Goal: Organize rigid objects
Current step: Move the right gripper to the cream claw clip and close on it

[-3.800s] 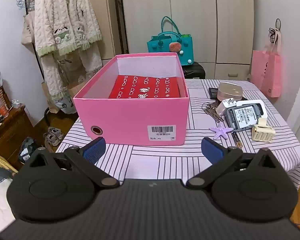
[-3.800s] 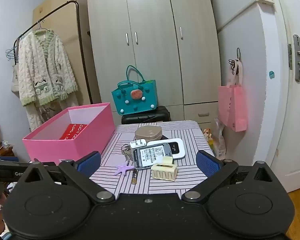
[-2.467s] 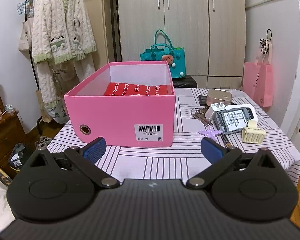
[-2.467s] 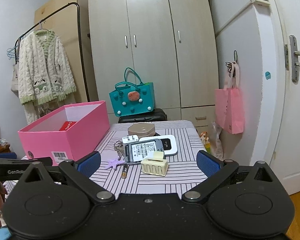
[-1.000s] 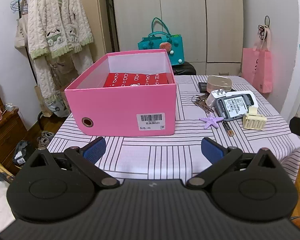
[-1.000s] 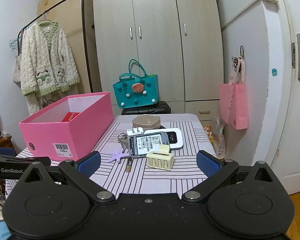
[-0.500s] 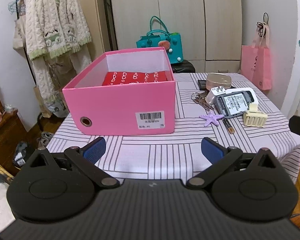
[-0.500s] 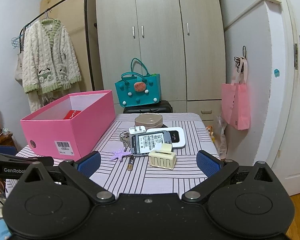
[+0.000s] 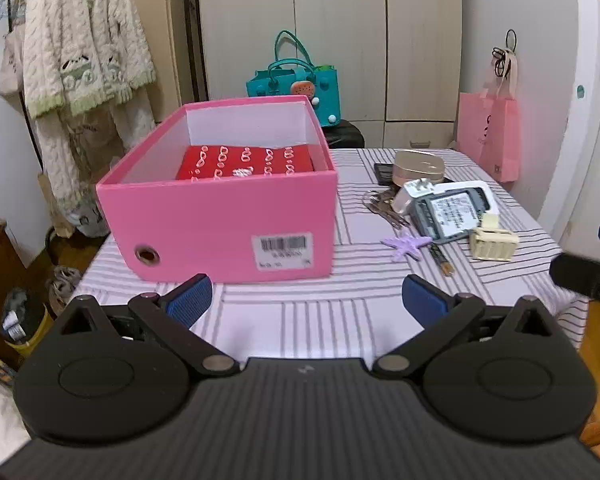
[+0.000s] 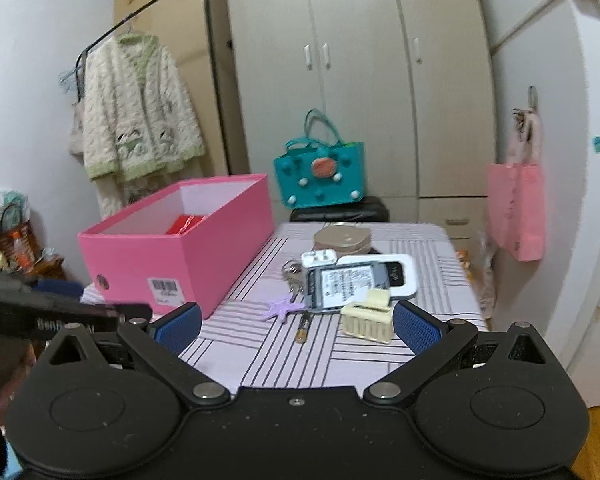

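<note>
While my left gripper (image 9: 306, 298) hangs spread and empty, the pink box (image 9: 228, 216) sits just ahead of it, barcode label (image 9: 283, 245) facing me, its print too blurred to read. My right gripper (image 10: 296, 326) is likewise parted and empty; the cream clip (image 10: 366, 320) lies just beyond its right finger, the purple starfish (image 10: 281, 307) ahead, centre-left.

An open pink box (image 9: 236, 220) holds a red packet (image 9: 246, 162); small items (image 9: 440, 208) lie clustered beside it.
</note>
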The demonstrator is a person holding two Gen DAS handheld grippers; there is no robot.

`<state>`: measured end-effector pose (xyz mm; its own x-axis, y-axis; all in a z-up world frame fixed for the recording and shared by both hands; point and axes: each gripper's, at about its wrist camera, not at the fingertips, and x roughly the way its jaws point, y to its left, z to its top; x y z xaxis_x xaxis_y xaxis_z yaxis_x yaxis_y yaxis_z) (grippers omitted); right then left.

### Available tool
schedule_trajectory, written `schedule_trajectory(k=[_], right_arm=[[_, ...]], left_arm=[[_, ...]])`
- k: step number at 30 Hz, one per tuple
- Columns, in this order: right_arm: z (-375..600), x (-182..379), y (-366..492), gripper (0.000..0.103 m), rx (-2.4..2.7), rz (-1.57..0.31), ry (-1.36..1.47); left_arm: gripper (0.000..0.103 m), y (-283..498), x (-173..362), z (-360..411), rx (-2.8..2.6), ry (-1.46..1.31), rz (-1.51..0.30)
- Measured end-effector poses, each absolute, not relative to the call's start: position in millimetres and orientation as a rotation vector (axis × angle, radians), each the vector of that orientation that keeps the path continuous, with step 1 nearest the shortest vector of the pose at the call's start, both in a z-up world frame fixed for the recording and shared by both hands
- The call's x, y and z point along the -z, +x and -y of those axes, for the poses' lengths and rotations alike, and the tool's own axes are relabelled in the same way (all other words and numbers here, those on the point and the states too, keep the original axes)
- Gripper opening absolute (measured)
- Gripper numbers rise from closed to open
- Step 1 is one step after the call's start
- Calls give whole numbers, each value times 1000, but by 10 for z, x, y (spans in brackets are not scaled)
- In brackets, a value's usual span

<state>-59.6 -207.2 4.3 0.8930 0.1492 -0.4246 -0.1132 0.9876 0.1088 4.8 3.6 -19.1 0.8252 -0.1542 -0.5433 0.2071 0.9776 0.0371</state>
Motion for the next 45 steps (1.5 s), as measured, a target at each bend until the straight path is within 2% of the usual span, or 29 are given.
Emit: schedule_trajectory(k=[11, 15, 19, 26, 35, 37, 38, 41, 45], right_arm=[[2164, 148, -156, 103, -143, -570, 73], [2271, 218, 74, 103, -131, -642, 83], [2383, 313, 312, 101, -105, -710, 114], [2486, 497, 596, 90, -79, -775, 182], [2443, 549, 872, 89, -44, -824, 138], [2420, 554, 904, 74, -38, -829, 131], [2422, 556, 909, 65, -23, -831, 127], [2477, 520, 925, 64, -32, -854, 134], [2550, 410, 936, 64, -49, -869, 147]], left_arm=[[103, 520, -301, -349, 264, 317, -569], [102, 927, -509, -584, 380, 246, -755], [101, 1165, -570, -765, 351, 236, -802], [99, 1551, -657, -1004, 270, 279, -823], [98, 2165, -558, -1161, 171, 365, -890], [98, 2318, -474, -1204, 151, 373, -910], [95, 2372, -440, -1217, 145, 383, -913], [88, 2540, -321, -1247, 156, 394, -951], [57, 2719, -208, -1313, 168, 390, -987]])
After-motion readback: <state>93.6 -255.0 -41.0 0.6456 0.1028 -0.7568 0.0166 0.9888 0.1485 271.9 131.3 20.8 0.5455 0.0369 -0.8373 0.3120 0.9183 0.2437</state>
